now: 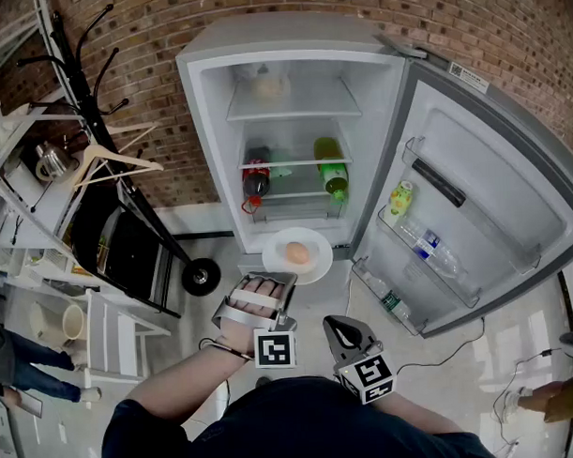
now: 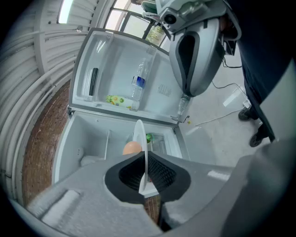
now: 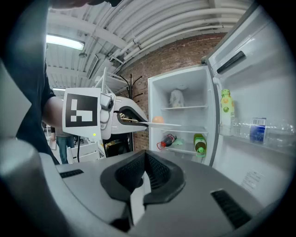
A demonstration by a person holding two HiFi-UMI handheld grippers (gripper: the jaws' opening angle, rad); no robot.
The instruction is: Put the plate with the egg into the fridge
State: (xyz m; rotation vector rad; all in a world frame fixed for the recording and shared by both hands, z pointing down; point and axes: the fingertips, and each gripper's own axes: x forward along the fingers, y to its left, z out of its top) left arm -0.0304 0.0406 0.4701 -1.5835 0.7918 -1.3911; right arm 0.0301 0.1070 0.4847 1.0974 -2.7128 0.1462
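The left hand-held gripper (image 1: 272, 282) is clamped on the near rim of the round white plate (image 1: 317, 243). The plate carries a brown egg (image 1: 298, 253) just before the open white fridge (image 1: 299, 44). The right hand-held gripper (image 1: 340, 327) has its jaws pressed together, holding nothing.

In the left gripper view the plate (image 2: 141, 141) shows edge-on only, its near rim buried between the jaws of the left gripper (image 2: 145, 178), which also cover the egg's (image 2: 132, 148) lower half. In the head view, the pale lump (image 1: 269, 86) at 12 o'clock inside the fridge (image 1: 208, 132) is too blurred to name. A person (image 1: 12, 374) is cut off at 8 o'clock.
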